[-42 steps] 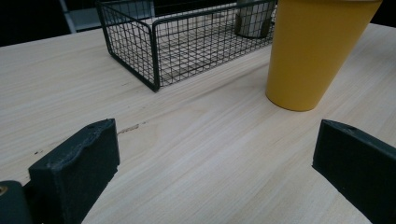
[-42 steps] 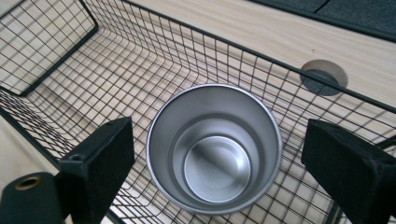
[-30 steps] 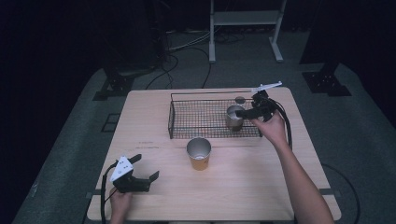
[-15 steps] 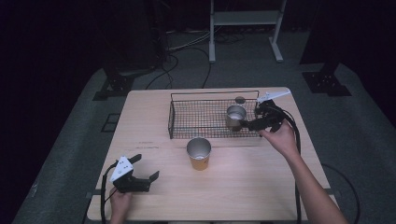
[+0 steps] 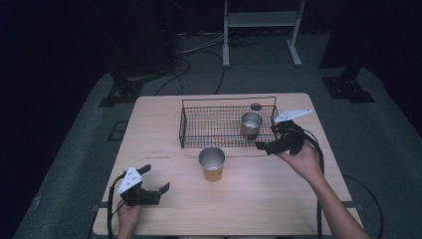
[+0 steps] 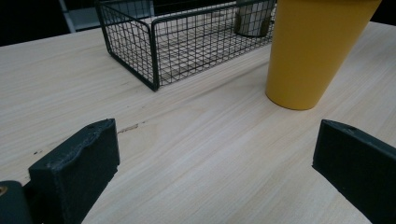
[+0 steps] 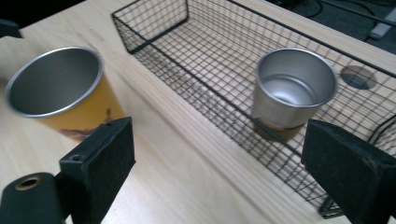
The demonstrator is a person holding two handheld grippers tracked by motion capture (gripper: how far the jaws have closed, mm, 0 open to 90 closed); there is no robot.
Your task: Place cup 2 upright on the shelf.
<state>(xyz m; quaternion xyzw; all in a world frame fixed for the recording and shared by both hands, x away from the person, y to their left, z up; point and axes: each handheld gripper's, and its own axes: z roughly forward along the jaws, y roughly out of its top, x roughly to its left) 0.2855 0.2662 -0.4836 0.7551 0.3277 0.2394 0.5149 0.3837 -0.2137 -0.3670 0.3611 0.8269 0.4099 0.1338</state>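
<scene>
On the pale wooden surface point(image 5: 164, 129), a black wire basket point(image 5: 199, 127) holds an upright silver cup point(image 5: 251, 124) near its right end, and a yellow cup point(image 5: 212, 163) with a metal lining stands just in front of the basket. The right gripper point(image 5: 266, 147) hovers beside the basket's right front corner, jaws released and empty, aimed toward both cups. The left gripper point(image 5: 154, 190) rests low at the near left of the surface, its jaws spread wide around nothing, well apart from the yellow cup.

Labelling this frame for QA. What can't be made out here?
- Yellow cup: rim cut off by the top edge, left gripper view.
- Print on its side: blurred, partly behind the jaw, right gripper view.
- Silver cup base: behind basket mesh; too small, high view.
</scene>
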